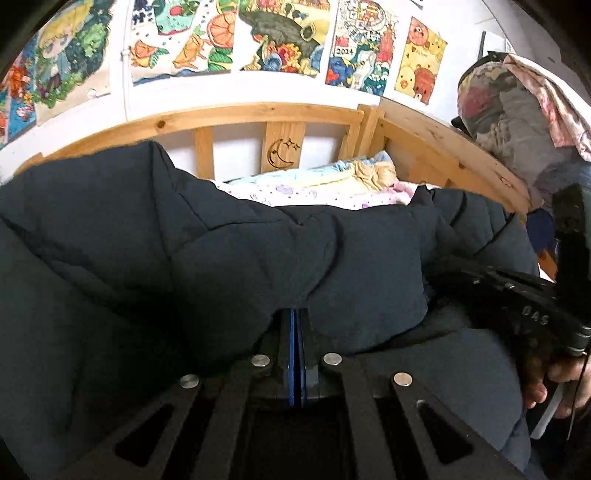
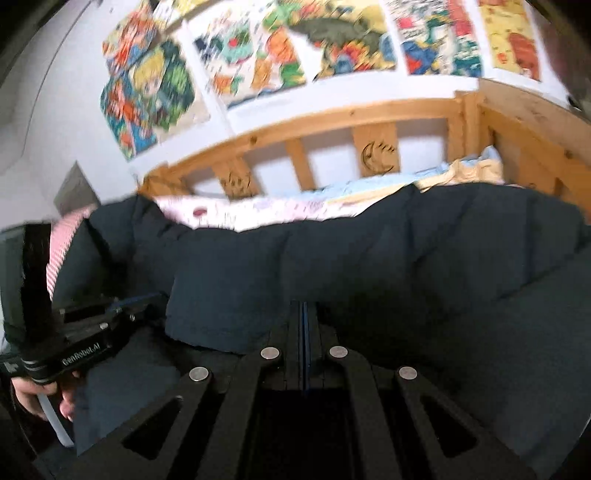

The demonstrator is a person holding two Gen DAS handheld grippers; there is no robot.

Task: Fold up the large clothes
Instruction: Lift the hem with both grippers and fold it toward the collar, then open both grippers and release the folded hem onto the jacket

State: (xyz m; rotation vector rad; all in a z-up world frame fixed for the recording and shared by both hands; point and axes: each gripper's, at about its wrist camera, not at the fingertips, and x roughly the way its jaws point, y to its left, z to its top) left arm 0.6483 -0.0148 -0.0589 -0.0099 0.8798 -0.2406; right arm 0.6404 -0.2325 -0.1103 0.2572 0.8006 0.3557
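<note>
A large dark navy padded jacket (image 1: 229, 243) fills the lower half of both views, lifted and bunched over the bed. In the left wrist view my left gripper (image 1: 295, 314) is shut, its tips buried in a fold of the jacket. My right gripper (image 1: 532, 306) comes in from the right edge, held by a hand (image 1: 561, 380). In the right wrist view, which is blurred, my right gripper (image 2: 303, 306) is shut on the jacket (image 2: 406, 258) edge. The left gripper (image 2: 122, 314) shows at the left, also against the cloth, with a hand (image 2: 33, 395) below it.
Behind the jacket lies pale patterned bedding (image 1: 314, 188) inside a wooden bed frame (image 1: 258, 114) with a moon carving. Colourful posters (image 1: 284, 33) cover the white wall. A heap of mixed clothes (image 1: 517, 110) hangs over the bed's right rail.
</note>
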